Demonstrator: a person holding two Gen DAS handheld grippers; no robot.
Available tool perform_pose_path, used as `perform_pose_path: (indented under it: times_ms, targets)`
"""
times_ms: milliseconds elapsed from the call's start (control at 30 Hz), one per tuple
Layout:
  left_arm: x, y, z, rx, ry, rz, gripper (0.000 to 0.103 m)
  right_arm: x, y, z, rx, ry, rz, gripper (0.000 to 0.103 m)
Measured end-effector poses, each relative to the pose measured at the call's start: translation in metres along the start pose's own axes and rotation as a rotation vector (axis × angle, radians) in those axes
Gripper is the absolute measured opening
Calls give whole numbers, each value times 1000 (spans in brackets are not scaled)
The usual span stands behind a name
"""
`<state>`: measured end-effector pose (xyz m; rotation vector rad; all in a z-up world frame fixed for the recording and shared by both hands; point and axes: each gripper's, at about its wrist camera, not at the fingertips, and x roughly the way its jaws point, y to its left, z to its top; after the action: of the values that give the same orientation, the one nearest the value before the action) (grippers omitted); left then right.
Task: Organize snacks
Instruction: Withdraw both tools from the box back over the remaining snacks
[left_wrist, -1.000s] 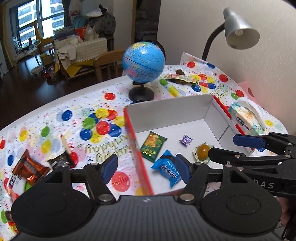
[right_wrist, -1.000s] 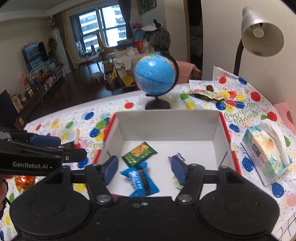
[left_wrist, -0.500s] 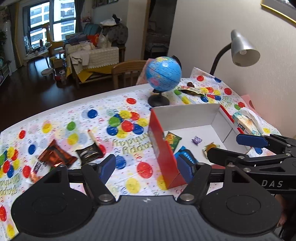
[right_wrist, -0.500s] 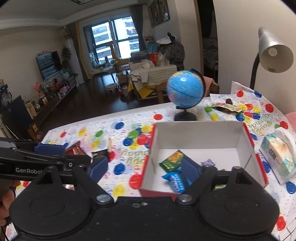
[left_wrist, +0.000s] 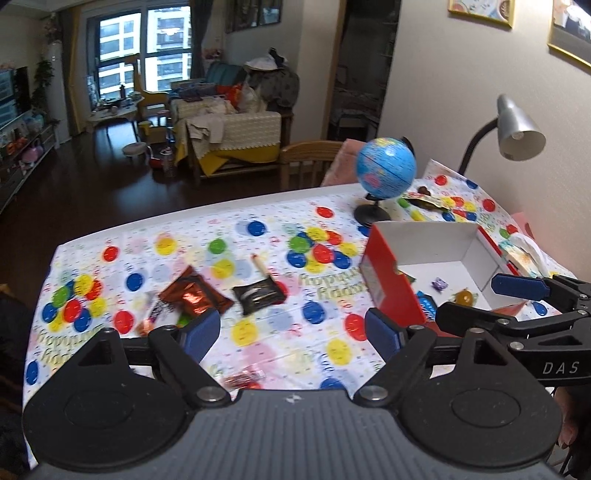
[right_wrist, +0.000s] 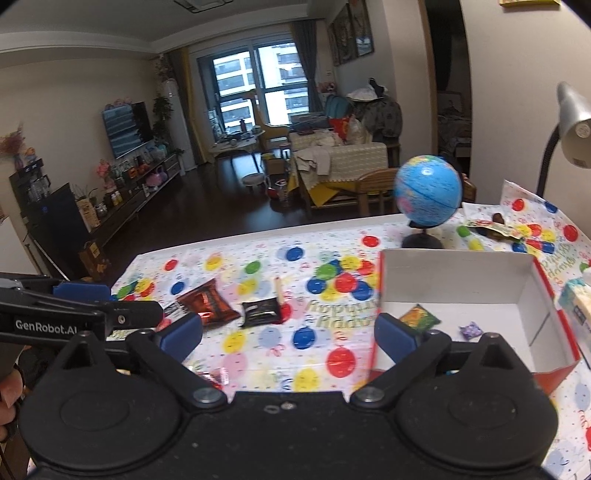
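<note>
A red box with a white inside (left_wrist: 386, 273) (right_wrist: 461, 284) stands on the right of the table. It holds a green packet (right_wrist: 419, 318), a purple candy (right_wrist: 470, 329) (left_wrist: 439, 283), an orange candy (left_wrist: 463, 296) and a blue packet (left_wrist: 426, 306). Loose on the cloth lie a brown-orange packet (left_wrist: 194, 297) (right_wrist: 207, 303), a black packet (left_wrist: 258, 294) (right_wrist: 260, 312) and a small stick (left_wrist: 260, 264). My left gripper (left_wrist: 291, 334) is open and empty above the cloth. My right gripper (right_wrist: 288, 334) is open and empty, also raised; it shows in the left wrist view (left_wrist: 487, 301).
A blue globe (left_wrist: 386, 172) (right_wrist: 427, 194) stands behind the box. A tissue pack (left_wrist: 524, 254) lies right of the box. A grey desk lamp (left_wrist: 517, 129) leans over the far right corner. More wrappers (right_wrist: 495, 228) lie by the globe. A small wrapper (left_wrist: 242, 378) lies near the front edge.
Both grippers have pulled back and up from the box and swung left, so more of the table and the loose packets show. Both stay open and empty.
</note>
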<state>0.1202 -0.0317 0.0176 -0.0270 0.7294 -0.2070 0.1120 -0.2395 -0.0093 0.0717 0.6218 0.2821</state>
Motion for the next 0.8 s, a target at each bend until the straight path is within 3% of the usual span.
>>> perform_pose_path:
  times_ms: [100, 233, 600, 800]
  targets:
    - [-8, 15, -6, -13, -7, 9, 89, 3, 15, -2, -12, 3, 14, 101]
    - [-16, 34, -13, -42, -18, 18, 103, 9, 32, -7, -28, 14, 27, 101]
    - [-4, 72, -30, -125, 41, 69, 103, 36, 54, -18, -82, 73, 65, 101]
    - [15, 81, -37, -156, 65, 130, 103, 64, 58, -24, -168, 125, 133, 100]
